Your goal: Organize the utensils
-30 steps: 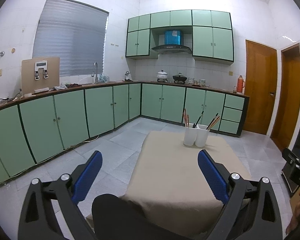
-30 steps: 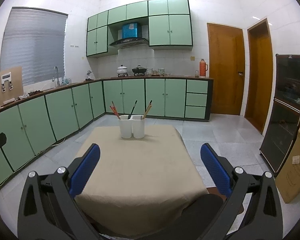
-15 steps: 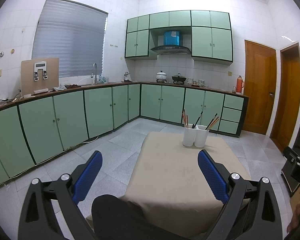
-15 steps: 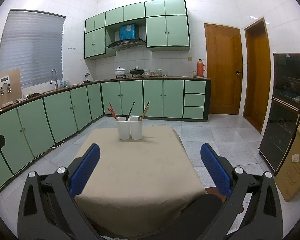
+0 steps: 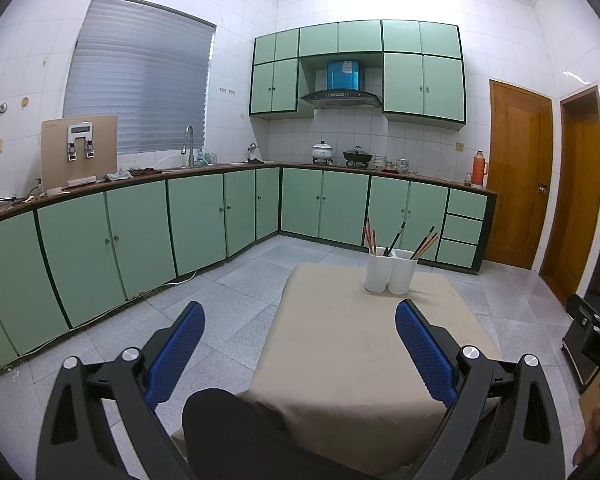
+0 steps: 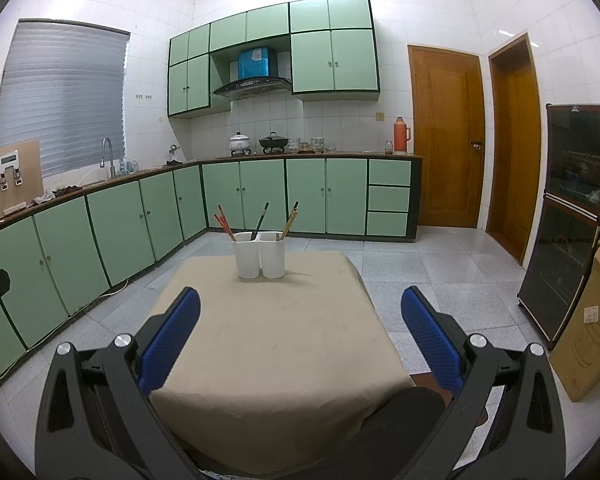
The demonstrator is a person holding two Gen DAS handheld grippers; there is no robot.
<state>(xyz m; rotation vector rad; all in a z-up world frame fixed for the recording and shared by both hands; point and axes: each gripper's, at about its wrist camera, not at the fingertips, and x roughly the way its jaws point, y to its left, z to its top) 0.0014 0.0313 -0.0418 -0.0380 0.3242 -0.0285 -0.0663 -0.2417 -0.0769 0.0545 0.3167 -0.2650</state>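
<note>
Two white plastic utensil cups (image 6: 259, 254) stand touching at the far end of the beige-clothed surface (image 6: 268, 344), holding red, black and wooden chopsticks (image 6: 260, 218). Both the left hand-held gripper (image 5: 300, 320) and right hand-held gripper (image 6: 300, 312) hover spread wide, empty. No writing on the cups is readable.

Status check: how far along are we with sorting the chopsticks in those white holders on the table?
Done: nothing visibly; red chopsticks and a black pair share the left holder, tan ones stand in the right holder. In hand: nothing; the left gripper and right gripper are both open, short of the holders. Left: essentially all the sorting.
</note>
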